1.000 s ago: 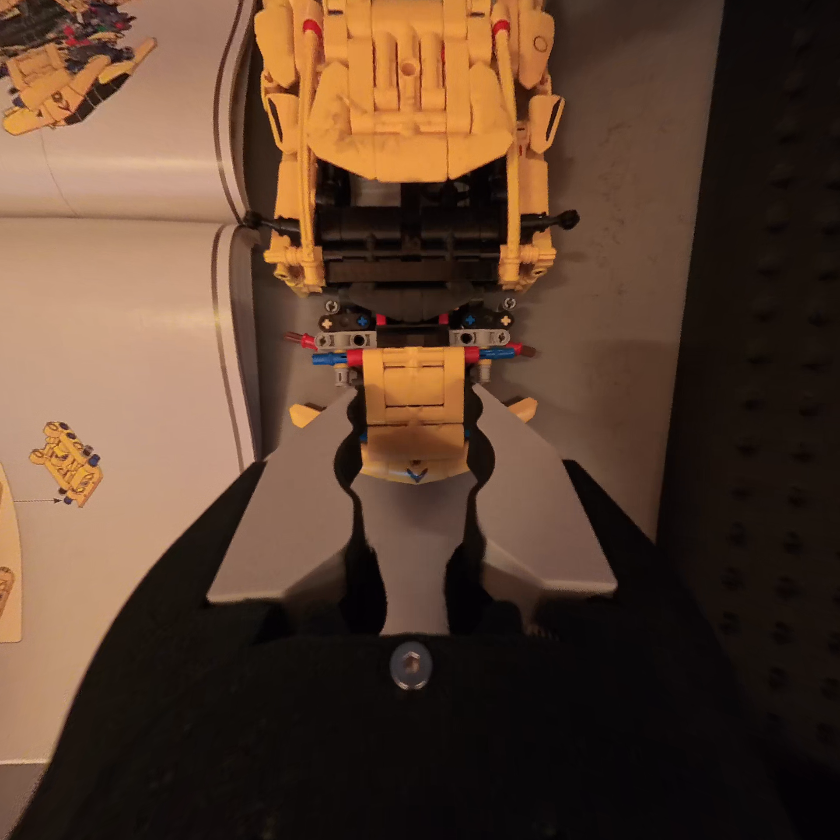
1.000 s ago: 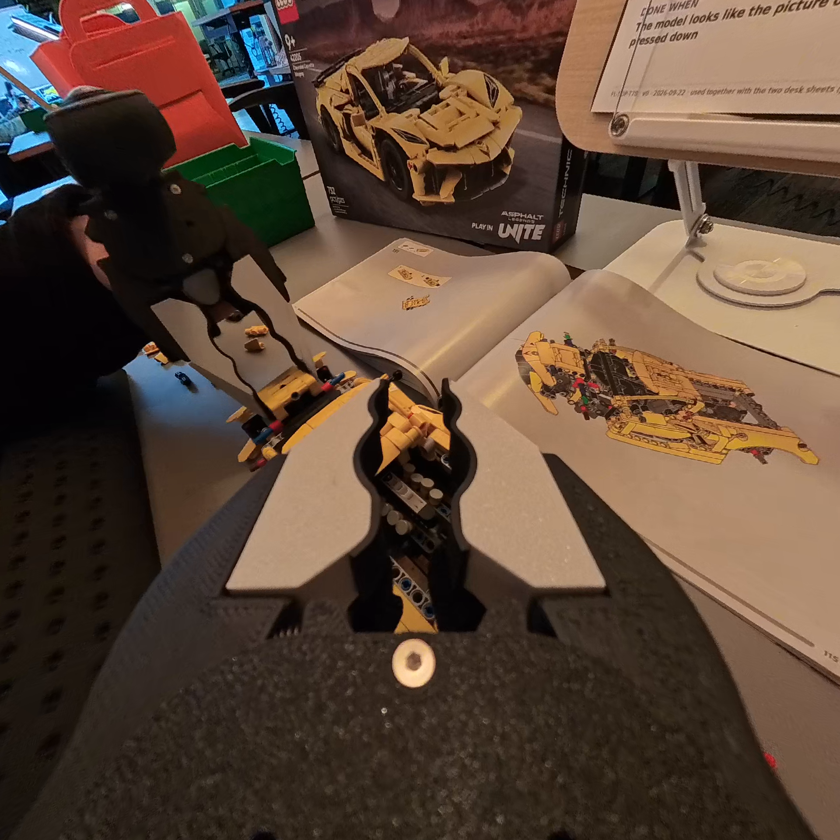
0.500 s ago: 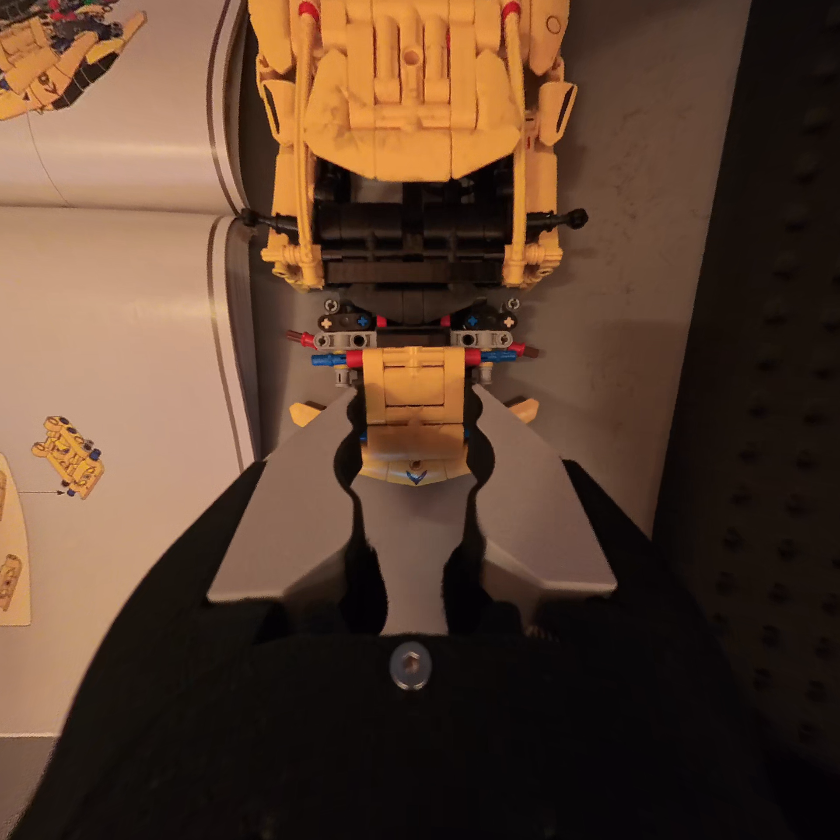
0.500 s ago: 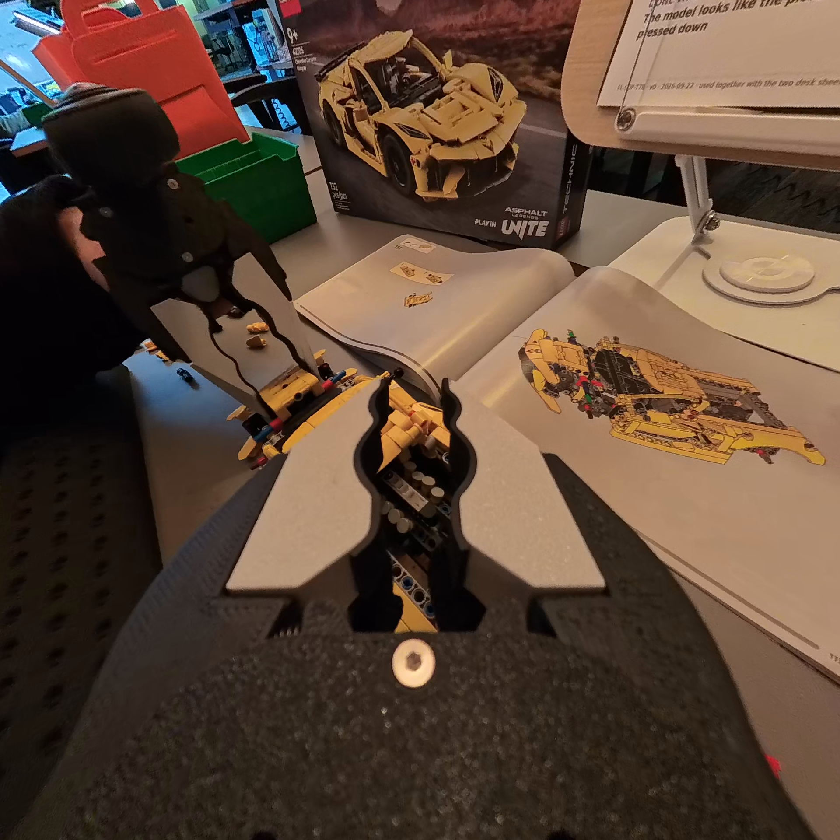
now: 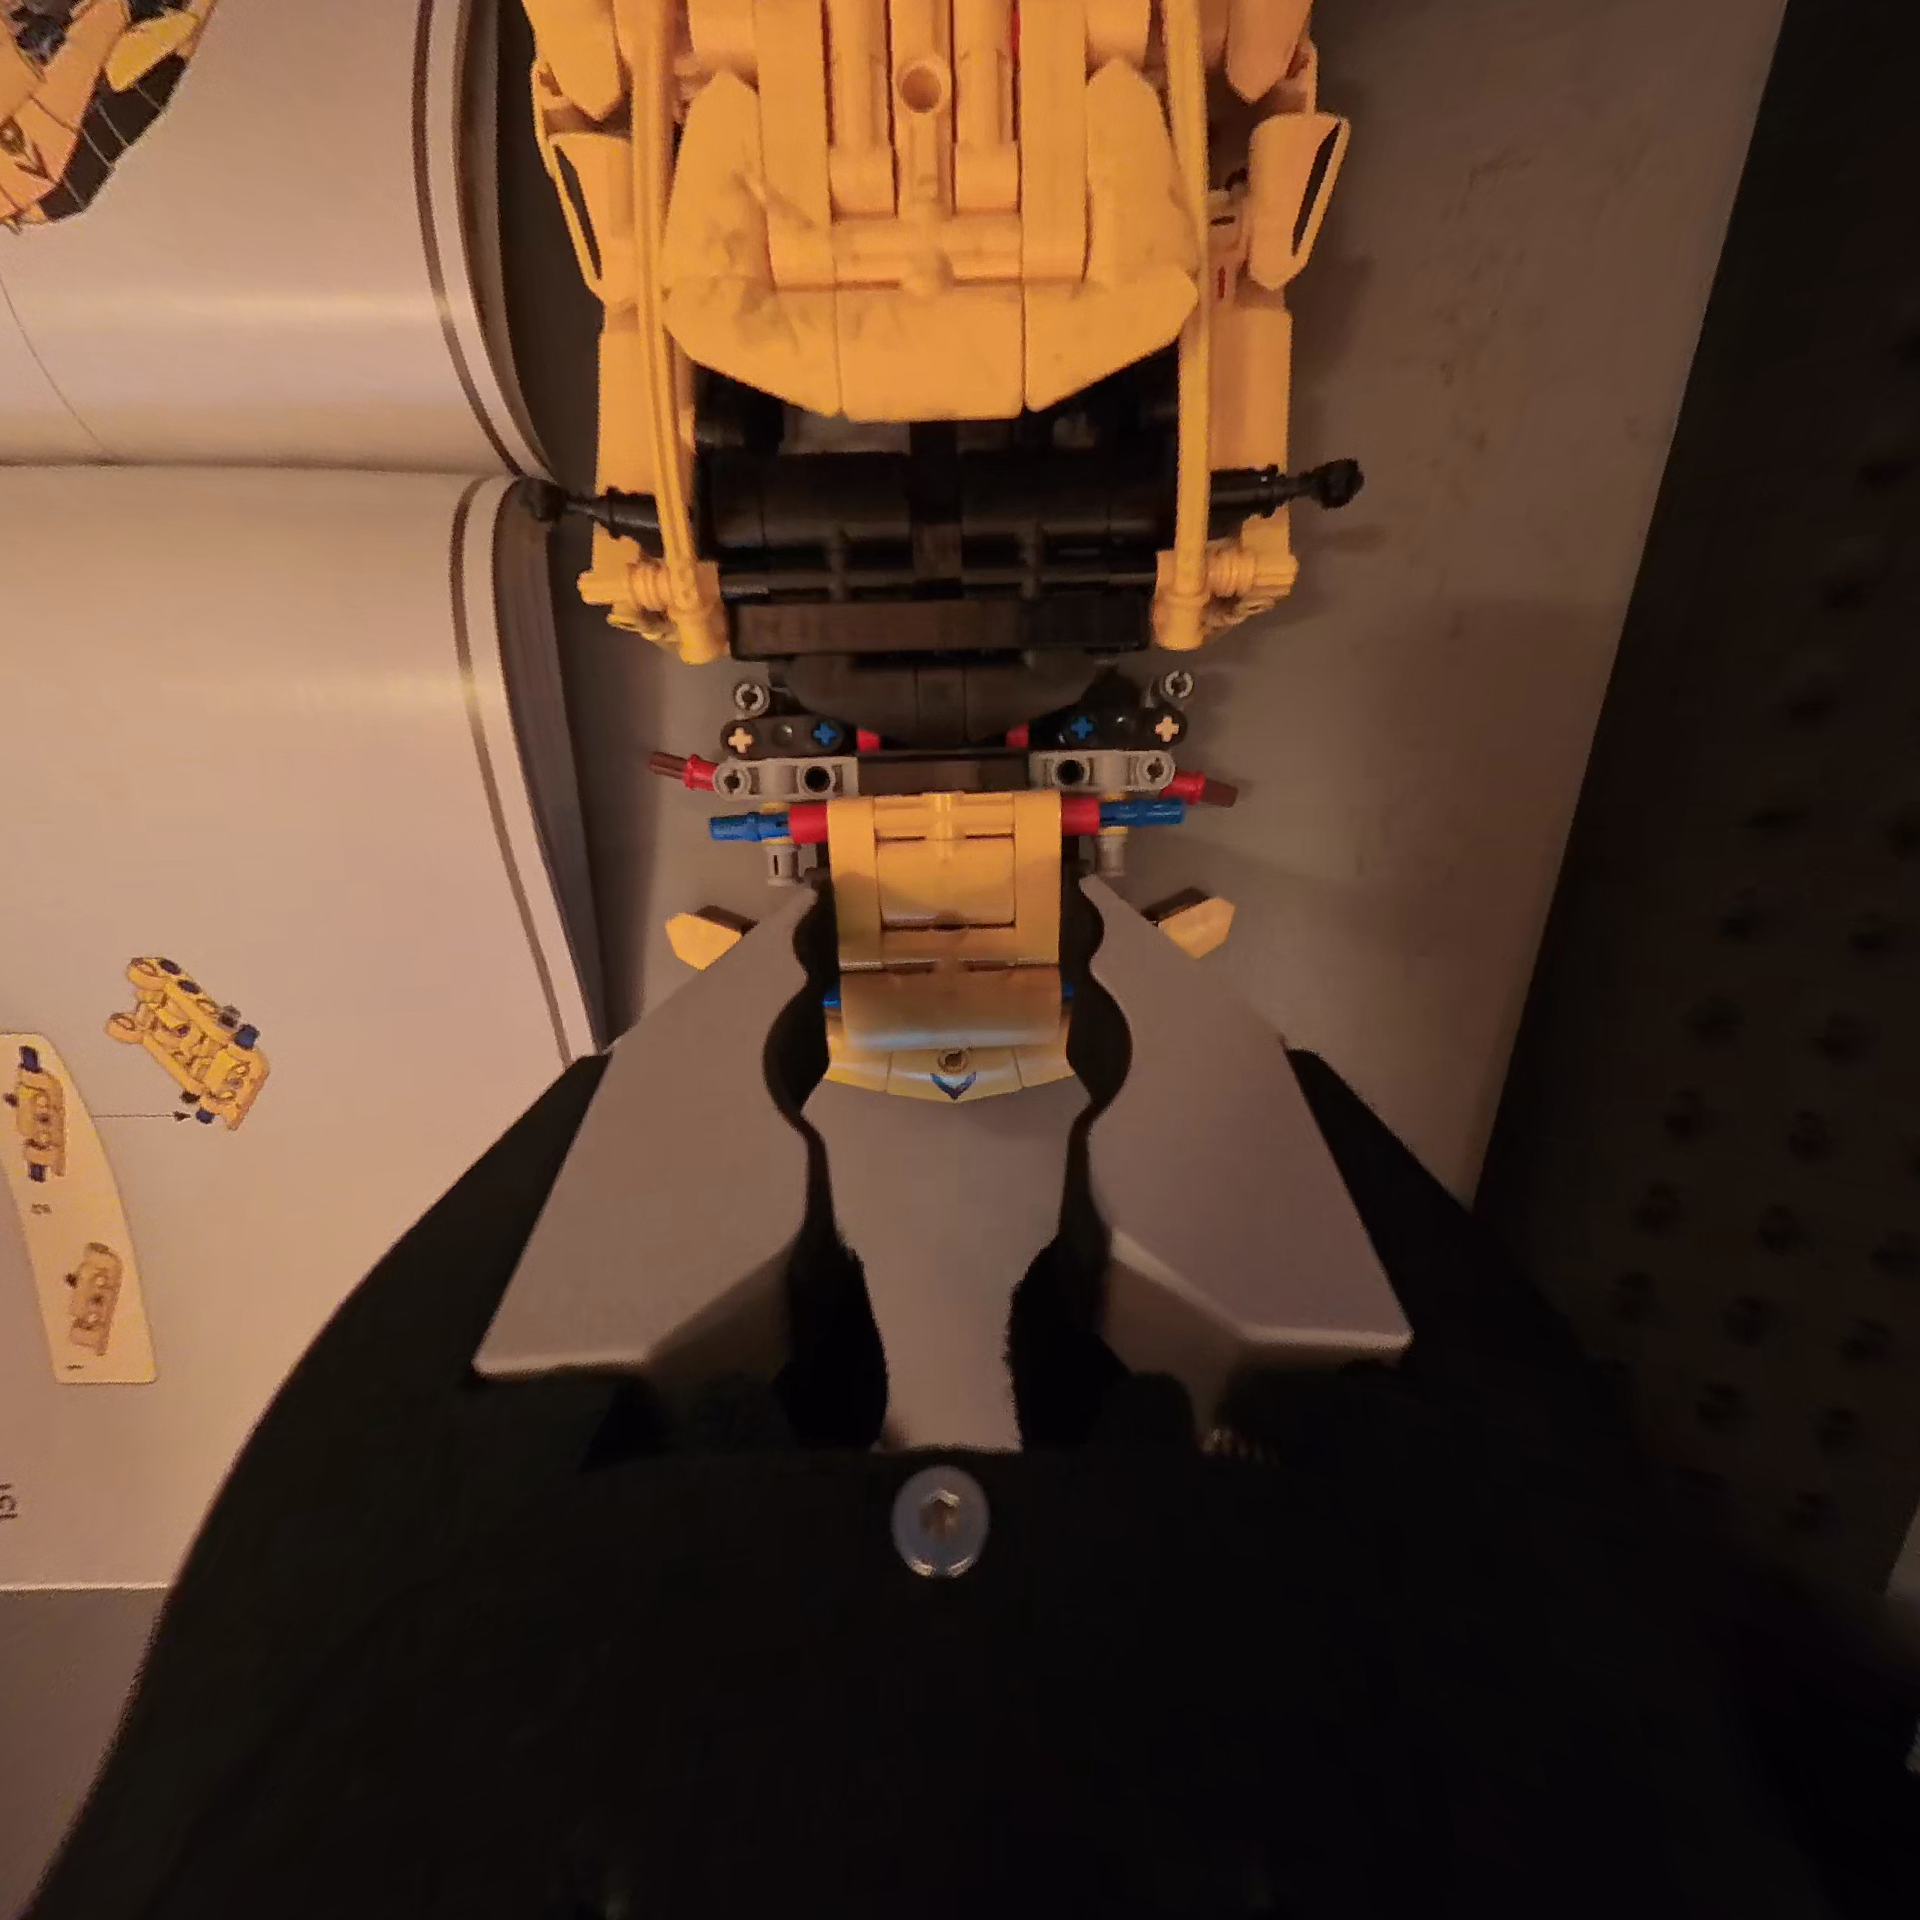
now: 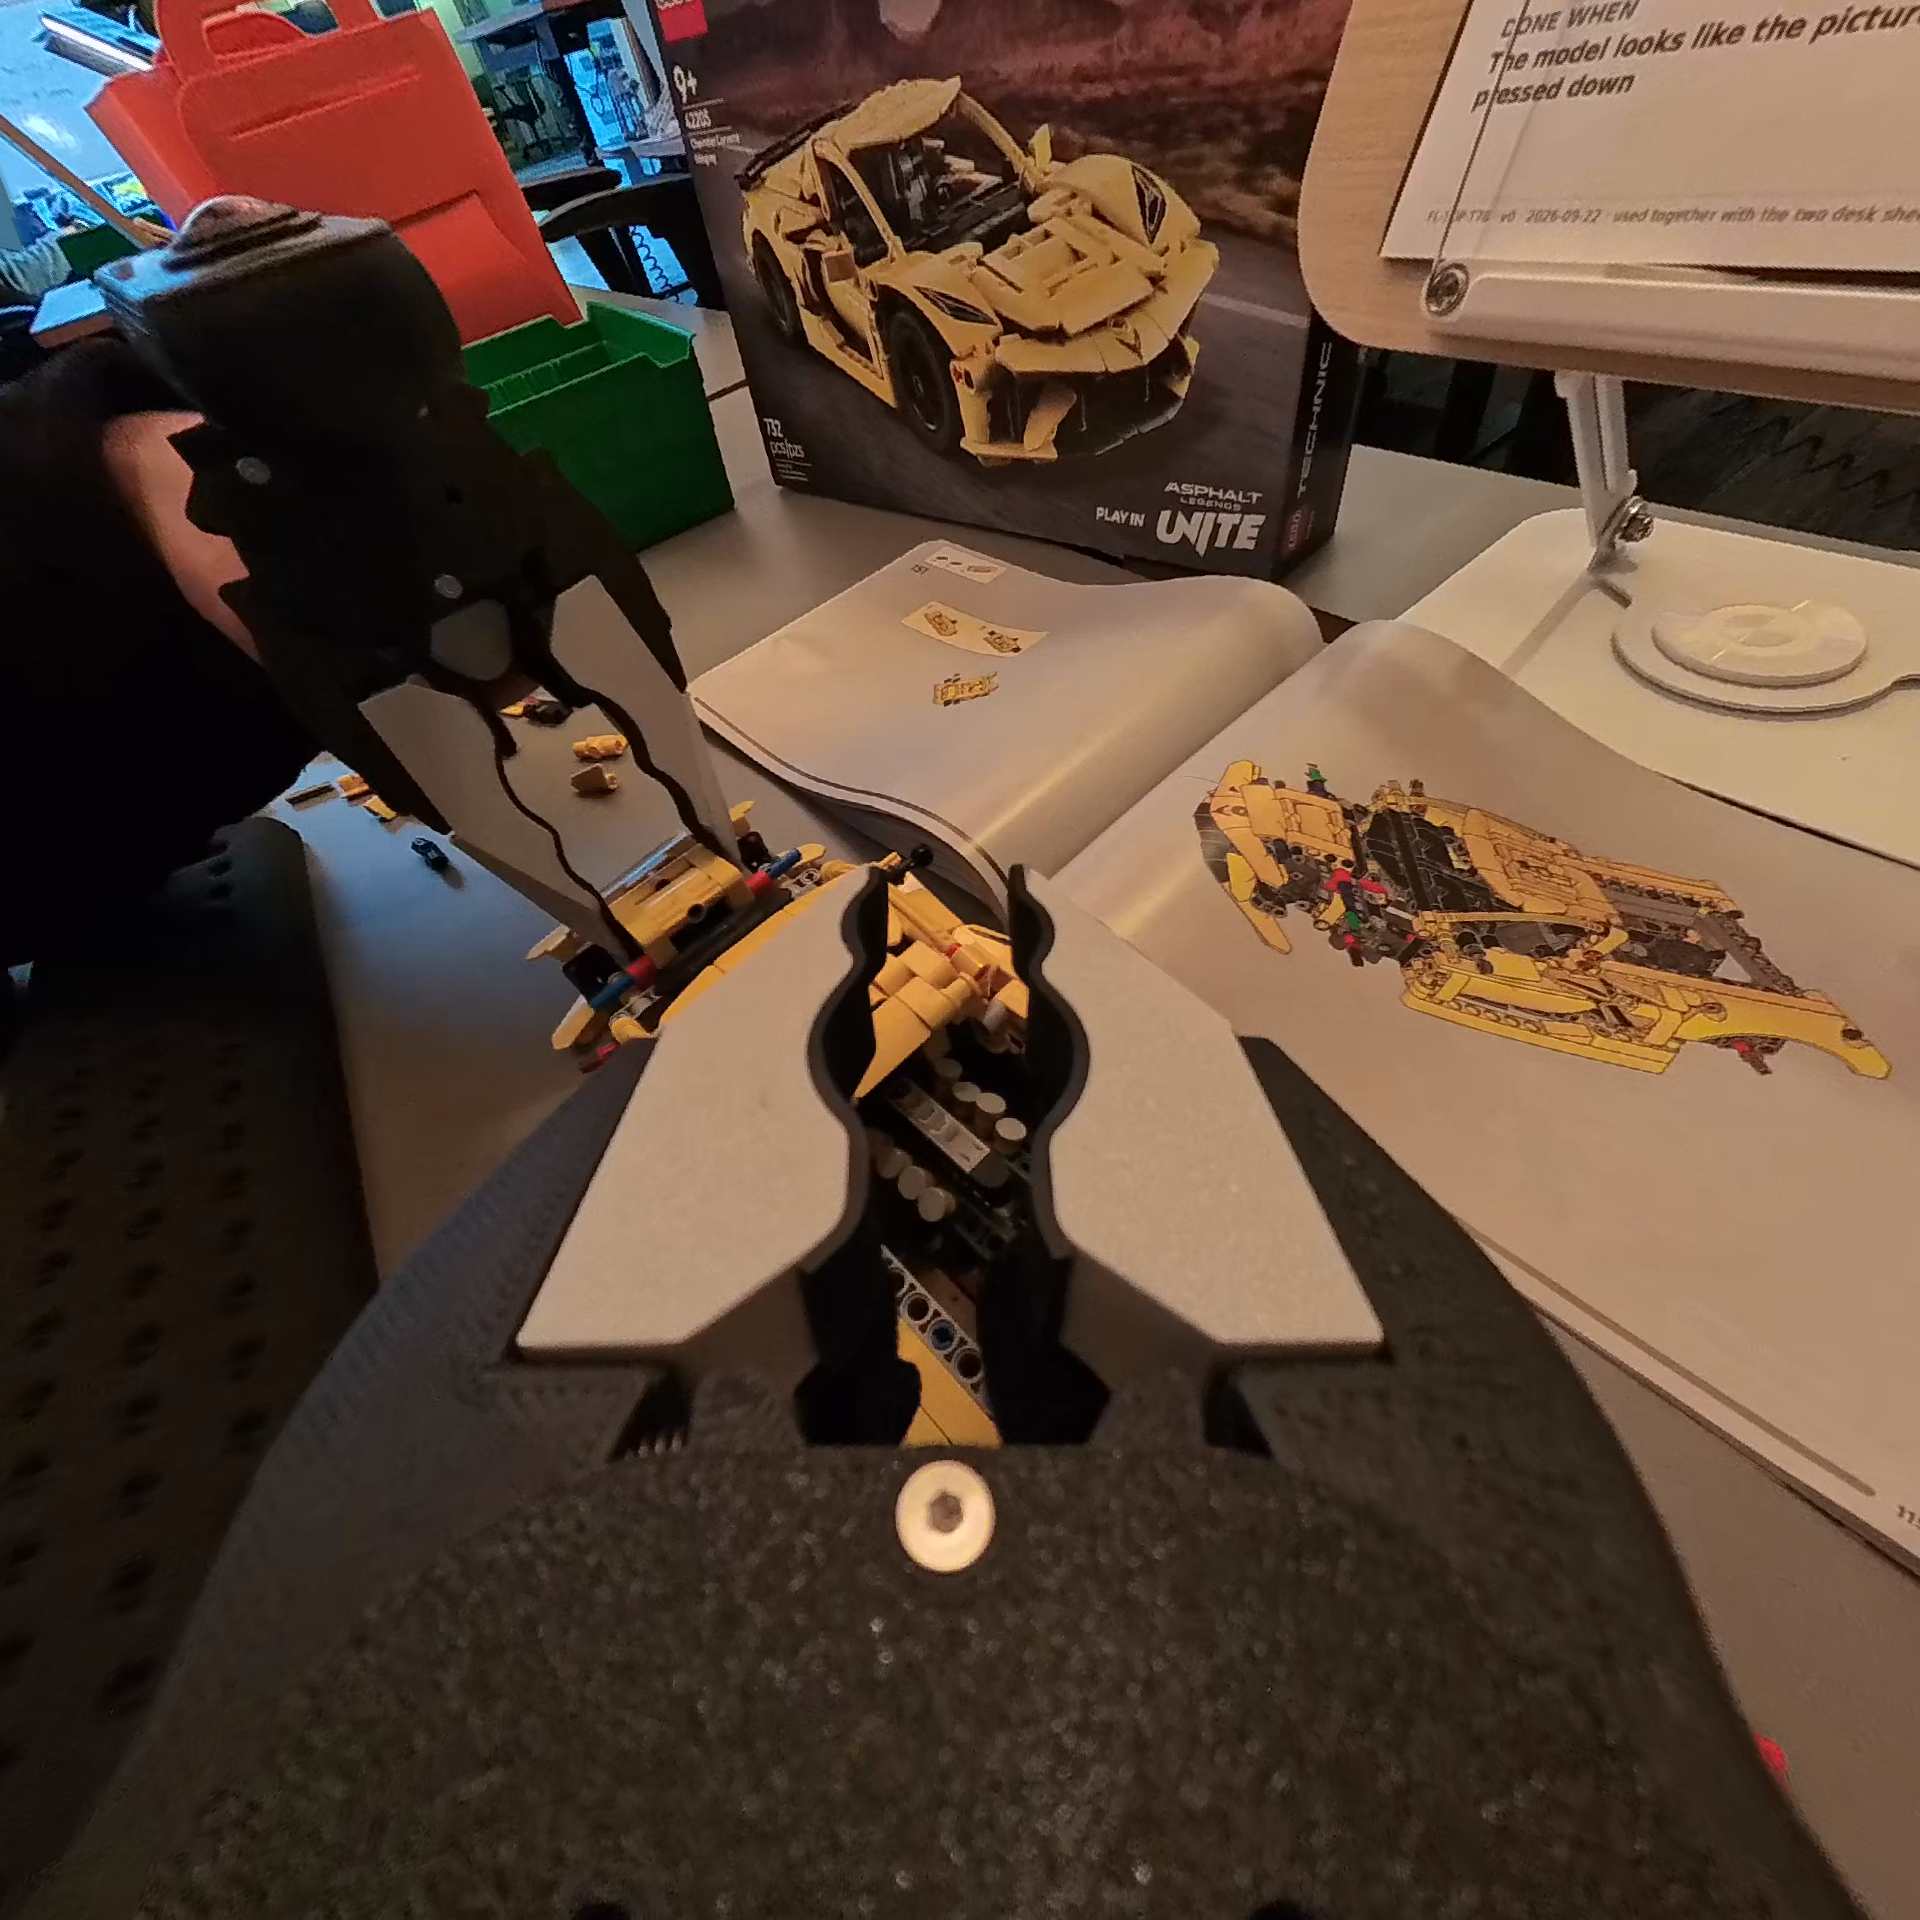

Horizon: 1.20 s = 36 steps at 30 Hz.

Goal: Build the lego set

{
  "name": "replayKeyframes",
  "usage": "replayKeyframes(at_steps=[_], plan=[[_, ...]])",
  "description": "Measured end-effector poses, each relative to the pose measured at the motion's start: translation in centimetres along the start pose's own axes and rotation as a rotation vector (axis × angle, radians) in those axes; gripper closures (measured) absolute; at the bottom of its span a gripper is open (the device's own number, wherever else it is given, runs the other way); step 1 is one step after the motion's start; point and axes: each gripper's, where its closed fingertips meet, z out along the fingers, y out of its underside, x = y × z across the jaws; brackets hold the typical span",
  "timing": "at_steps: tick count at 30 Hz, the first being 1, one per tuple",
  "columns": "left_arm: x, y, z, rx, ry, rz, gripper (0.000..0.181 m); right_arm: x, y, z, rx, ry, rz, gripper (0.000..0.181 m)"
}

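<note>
A part-built yellow lego car (image 5: 935, 260) lies on the grey table beside the open instruction booklet (image 5: 260, 727). My left gripper (image 5: 945, 899) points down at the car's front and is shut on its yellow nose section (image 5: 945, 997), with one finger on each side. In the right wrist view, my right gripper (image 6: 948, 894) is shut on the car's body (image 6: 935, 997), and grey and black inner parts show between its fingers. The left gripper (image 6: 675, 894) also shows there, standing steeply on the nose.
The set's box (image 6: 1039, 260) stands at the back, with a green bin (image 6: 613, 416) and an orange bin (image 6: 343, 156) to its left. A white stand base (image 6: 1745, 644) is at the right. Loose small pieces (image 6: 597, 764) lie behind the left gripper. A black perforated mat (image 6: 156, 1143) borders the table. Some 15 cm of space lies between my two pairs of fingers. Between my right fingertips and the white stand base (image 6: 1745, 644) there is roughly 35 cm.
Both grippers keep their hold on the car. The views have shifted only slightly, and the car stays in place.
</note>
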Motion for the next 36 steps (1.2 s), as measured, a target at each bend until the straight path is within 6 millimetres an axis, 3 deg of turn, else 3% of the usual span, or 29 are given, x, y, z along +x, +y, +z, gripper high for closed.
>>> replayKeyframes(at_steps=[6, 16, 25, 36], plan=[[-0.2, 0.8, -0.6, -0.013, -0.024, 0.050, 0.138, 0.0, -0.1, -0.1, 0.003, -0.003, 0.005, 0.159], [0.0, 0.2, -0.4, 0.027, 0.027, 0.000, 0.141, -0.1, -0.2, -0.2, 0.007, 0.000, -0.006, 0.159], [0.0, -0.3, -1.4, 0.157, 0.067, -0.036, 0.141, -0.1, -0.1, -0.1, 0.004, -0.001, -0.007, 0.159], [-0.2, -0.4, -0.7, 0.180, 0.041, 0.014, 0.141, -0.1, 0.0, 0.0, -0.001, -0.001, -0.010, 0.160]])
